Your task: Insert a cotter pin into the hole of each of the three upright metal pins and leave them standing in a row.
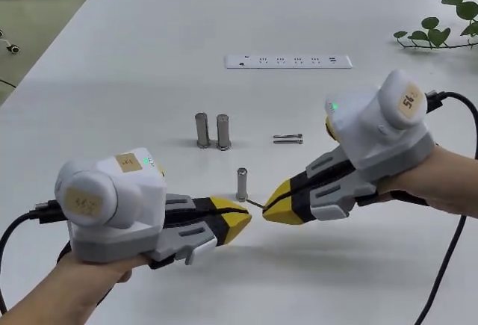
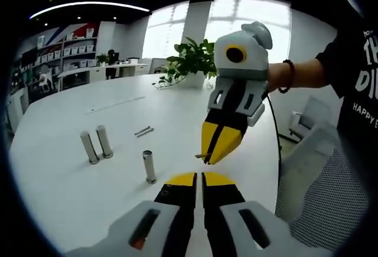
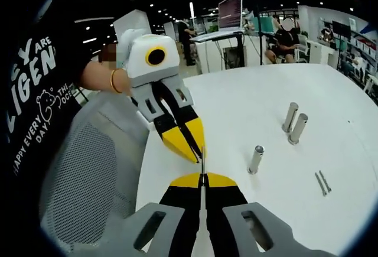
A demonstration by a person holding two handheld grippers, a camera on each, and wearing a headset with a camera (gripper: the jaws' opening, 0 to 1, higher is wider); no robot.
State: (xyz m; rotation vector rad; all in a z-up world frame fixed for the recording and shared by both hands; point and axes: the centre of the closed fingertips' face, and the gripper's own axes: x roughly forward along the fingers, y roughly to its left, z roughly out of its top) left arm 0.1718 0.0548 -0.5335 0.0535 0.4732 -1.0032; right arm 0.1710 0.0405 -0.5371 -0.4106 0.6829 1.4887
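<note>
My right gripper (image 1: pixel 269 207) pinches a cotter pin (image 3: pixel 202 161). My left gripper (image 1: pixel 245 219) is pressed together, empty I think. The metal pin (image 1: pixel 242 184) stands just beyond both tips, so I'd level the cotter with its hole and feed slowly.

The head view looks down and forward from above the near edge of the white table (image 1: pixel 112 63). The left gripper view sits low over the tabletop and faces the right gripper (image 2: pixel 208 159) at close range. The right gripper view, equally low, faces back at the left gripper (image 3: pixel 198 158). All three share the lone metal pin (image 1: pixel 242 184) and the pair of pins (image 1: pixel 222 131) beyond it.
</note>
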